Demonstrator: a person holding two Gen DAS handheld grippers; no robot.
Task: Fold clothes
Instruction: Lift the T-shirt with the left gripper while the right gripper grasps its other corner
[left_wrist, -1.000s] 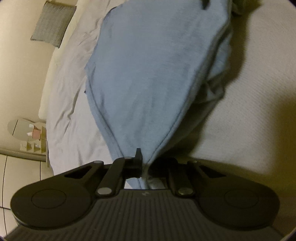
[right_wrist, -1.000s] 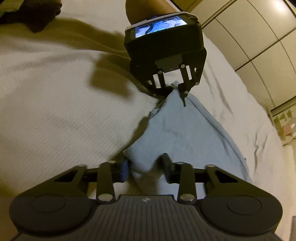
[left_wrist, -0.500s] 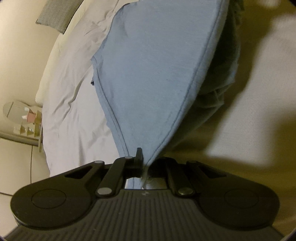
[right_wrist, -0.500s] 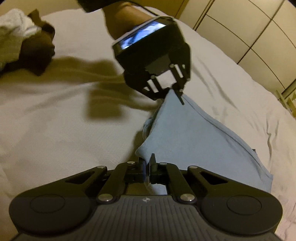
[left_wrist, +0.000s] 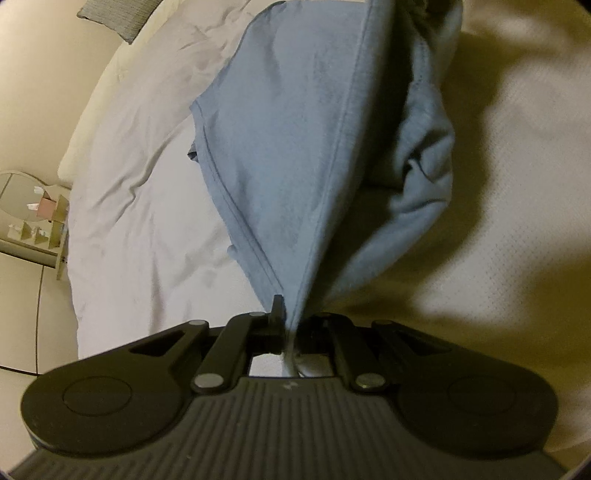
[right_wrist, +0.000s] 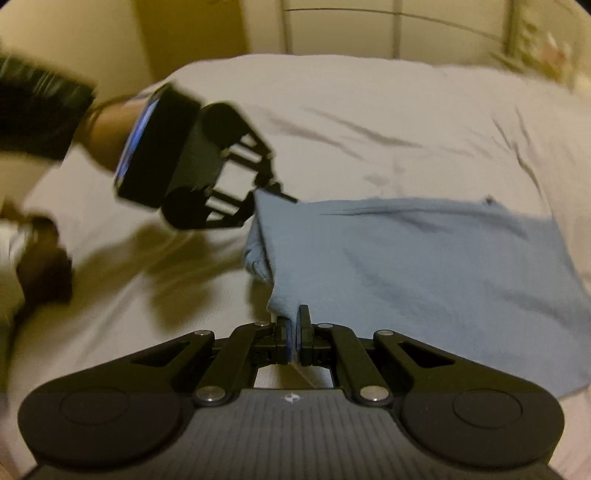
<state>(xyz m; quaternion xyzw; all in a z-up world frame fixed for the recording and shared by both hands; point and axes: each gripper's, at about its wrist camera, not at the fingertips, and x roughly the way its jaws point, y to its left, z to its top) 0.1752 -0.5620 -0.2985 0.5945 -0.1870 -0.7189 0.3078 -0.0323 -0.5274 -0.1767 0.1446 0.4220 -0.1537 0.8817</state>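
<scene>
A light blue garment (left_wrist: 291, 147) (right_wrist: 424, 266) is stretched above a white bed. My left gripper (left_wrist: 290, 314) is shut on one corner of it, and the cloth fans out upward from the jaws, with a bunched fold hanging at the right. My right gripper (right_wrist: 293, 325) is shut on another corner of the garment's near edge. In the right wrist view the left gripper (right_wrist: 277, 192) shows at the left, held by a hand in a dark sleeve, pinching the cloth's far corner. The edge between both grippers is lifted; the far part lies on the bed.
The white bedsheet (left_wrist: 147, 221) (right_wrist: 369, 110) is wrinkled. A grey pillow (left_wrist: 110, 18) sits at the bed's head. A small shelf with items (left_wrist: 37, 221) stands beside the bed. Dark and white clothes (right_wrist: 40, 258) lie at the left. Closet panels (right_wrist: 406, 26) stand behind the bed.
The right gripper's jaws closed on the garment's corner, and that hand rose and rolled, so its view swung round. The left gripper lifted its corner higher, raising the cloth off the bed.
</scene>
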